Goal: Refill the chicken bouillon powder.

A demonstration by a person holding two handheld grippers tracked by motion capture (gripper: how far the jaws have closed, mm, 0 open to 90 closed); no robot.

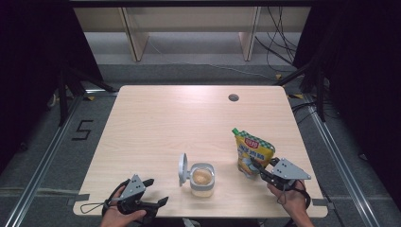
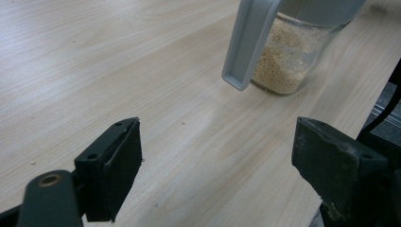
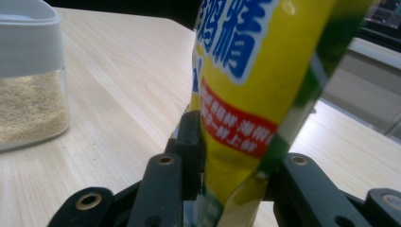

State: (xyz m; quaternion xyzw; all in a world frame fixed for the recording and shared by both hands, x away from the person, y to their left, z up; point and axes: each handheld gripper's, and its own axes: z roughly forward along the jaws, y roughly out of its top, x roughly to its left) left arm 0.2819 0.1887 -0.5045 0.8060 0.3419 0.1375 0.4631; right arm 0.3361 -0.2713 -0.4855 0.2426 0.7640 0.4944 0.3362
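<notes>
A yellow pouch (image 1: 253,151) with blue and red print stands upright at the table's front right. My right gripper (image 1: 257,169) is shut on its lower part; in the right gripper view the pouch (image 3: 255,71) is pinched between the black jaws of that gripper (image 3: 231,161). A clear jar (image 1: 202,178) of pale granules stands at the front middle, its grey lid (image 1: 182,169) flipped open to the left. My left gripper (image 1: 157,191) rests open near the front left edge, nothing between its jaws. In the left gripper view the gripper (image 2: 217,165) faces the jar (image 2: 288,61) and lid (image 2: 248,42).
The light wooden table (image 1: 189,118) has a round cable hole (image 1: 233,98) at the back right. The jar (image 3: 30,94) stands to the left of the pouch in the right gripper view. Wooden shelf legs and cables lie on the floor beyond the table.
</notes>
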